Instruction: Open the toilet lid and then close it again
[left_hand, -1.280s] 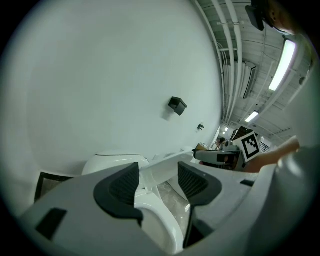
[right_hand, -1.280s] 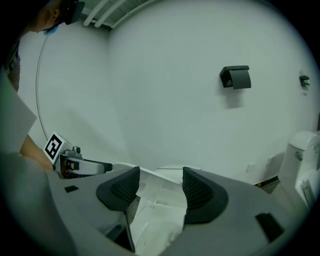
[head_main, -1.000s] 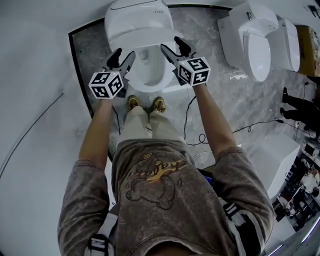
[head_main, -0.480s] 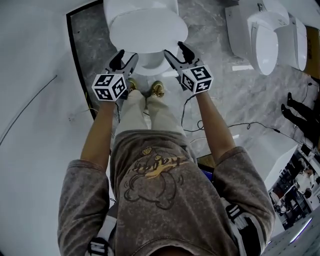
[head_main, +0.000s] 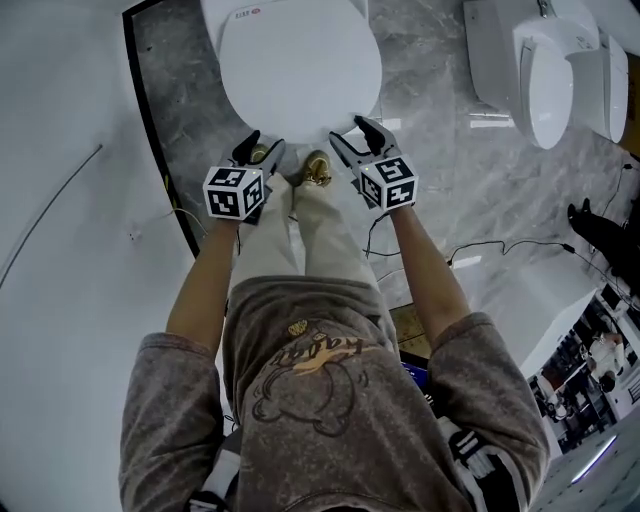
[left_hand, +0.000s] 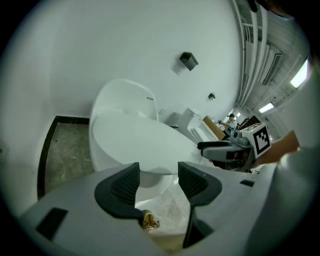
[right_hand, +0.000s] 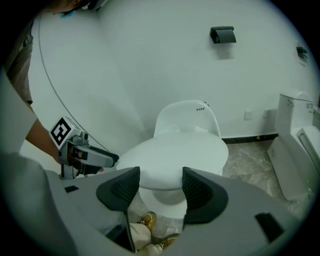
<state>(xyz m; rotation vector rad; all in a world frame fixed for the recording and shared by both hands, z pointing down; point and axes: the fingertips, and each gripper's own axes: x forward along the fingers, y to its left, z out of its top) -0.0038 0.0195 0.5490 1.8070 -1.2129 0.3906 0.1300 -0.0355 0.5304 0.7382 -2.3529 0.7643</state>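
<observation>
The white toilet lid (head_main: 300, 65) lies flat and closed over the bowl at the top of the head view. My left gripper (head_main: 262, 150) hovers just off the lid's front left edge, open and empty. My right gripper (head_main: 352, 132) hangs open by the front right edge, also holding nothing. Neither one touches the lid. In the left gripper view the lid (left_hand: 140, 142) spreads beyond the open left gripper (left_hand: 159, 182), with the right gripper (left_hand: 225, 148) off to the side. In the right gripper view the lid (right_hand: 180, 152) lies past the open right gripper (right_hand: 161, 187).
The person's shoes (head_main: 318, 170) stand right below the toilet's front. More white toilets (head_main: 540, 80) stand at the right. Cables (head_main: 480, 250) trail over the marble floor. A black border (head_main: 150, 120) edges the floor on the left. A black box (right_hand: 222, 34) hangs on the wall.
The lid has come down from raised, with the bowl showing, to flat and closed. Both grippers have drawn back from the lid's sides to its front edge.
</observation>
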